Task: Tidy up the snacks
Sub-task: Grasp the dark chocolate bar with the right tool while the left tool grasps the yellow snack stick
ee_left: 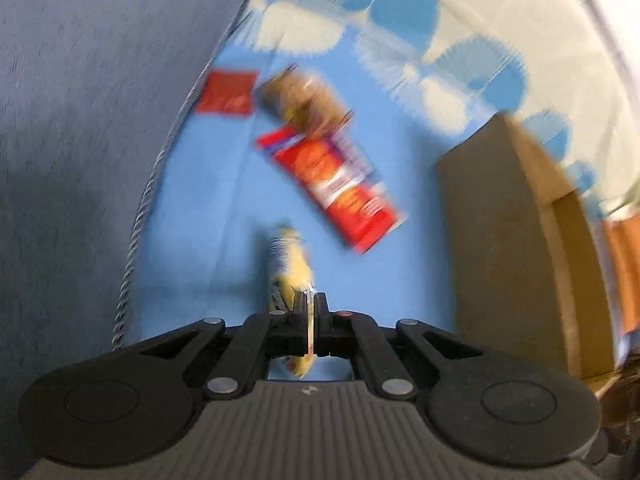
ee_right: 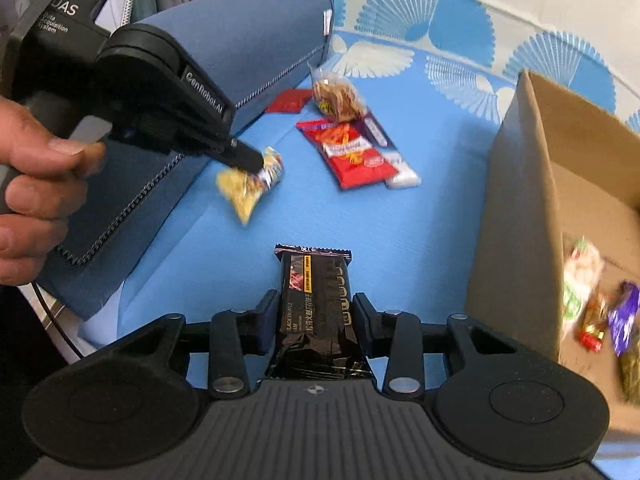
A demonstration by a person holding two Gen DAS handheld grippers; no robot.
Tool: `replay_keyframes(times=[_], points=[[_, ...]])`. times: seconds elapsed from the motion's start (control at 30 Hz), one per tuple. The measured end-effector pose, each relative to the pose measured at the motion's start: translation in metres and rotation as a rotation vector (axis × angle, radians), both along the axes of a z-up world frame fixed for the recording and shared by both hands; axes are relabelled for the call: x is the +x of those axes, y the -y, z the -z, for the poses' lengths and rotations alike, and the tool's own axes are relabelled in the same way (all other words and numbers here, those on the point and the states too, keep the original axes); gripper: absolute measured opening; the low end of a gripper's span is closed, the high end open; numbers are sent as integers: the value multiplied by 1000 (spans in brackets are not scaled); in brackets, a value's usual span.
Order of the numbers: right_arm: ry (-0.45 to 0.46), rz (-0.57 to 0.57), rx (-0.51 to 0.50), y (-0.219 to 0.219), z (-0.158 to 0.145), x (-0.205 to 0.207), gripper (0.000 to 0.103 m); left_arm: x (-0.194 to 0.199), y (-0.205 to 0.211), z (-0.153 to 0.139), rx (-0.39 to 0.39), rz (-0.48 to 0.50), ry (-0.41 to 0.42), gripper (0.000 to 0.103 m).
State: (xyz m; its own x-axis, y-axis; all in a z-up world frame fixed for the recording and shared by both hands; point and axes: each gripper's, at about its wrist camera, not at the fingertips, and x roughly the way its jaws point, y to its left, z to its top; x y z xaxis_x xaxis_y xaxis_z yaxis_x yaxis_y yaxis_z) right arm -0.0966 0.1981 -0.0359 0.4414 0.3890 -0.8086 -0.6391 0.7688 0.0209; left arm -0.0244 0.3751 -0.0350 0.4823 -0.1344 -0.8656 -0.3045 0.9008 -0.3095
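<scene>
My left gripper (ee_left: 311, 300) is shut on a small yellow snack packet (ee_left: 288, 264) and holds it above the blue cushion; it also shows in the right wrist view (ee_right: 256, 166) with the yellow packet (ee_right: 244, 186) hanging from its tips. My right gripper (ee_right: 316, 308) is shut on a black snack bar (ee_right: 316, 300). On the cushion lie a red snack pack (ee_right: 352, 152), a clear bag of brown snacks (ee_right: 338, 96) and a small red packet (ee_right: 289, 101). The left wrist view is blurred but shows the red pack (ee_left: 336, 184), brown bag (ee_left: 300, 96) and small red packet (ee_left: 228, 92).
An open cardboard box (ee_right: 516, 200) stands at the right, with several snacks (ee_right: 600, 312) inside; it also shows in the left wrist view (ee_left: 500, 240). A dark blue pillow (ee_right: 224, 60) lies at the left. A white packet (ee_right: 402, 176) lies beside the red pack.
</scene>
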Motion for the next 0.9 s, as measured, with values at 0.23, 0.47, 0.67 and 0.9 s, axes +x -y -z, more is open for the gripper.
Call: replay_keyframes(times=[0.23, 0.47, 0.67, 0.9], points=[[-81, 20, 19, -1, 29, 4, 46, 4, 11, -5, 81, 9, -2, 44], [-76, 10, -7, -9, 39, 9, 59, 21, 18, 20, 170, 36, -93, 53], [-88, 6, -27, -11, 45, 7, 57, 25, 20, 27, 187, 58, -122, 52], [-80, 10, -5, -8, 43, 10, 41, 25, 21, 28, 174, 63, -114, 17]])
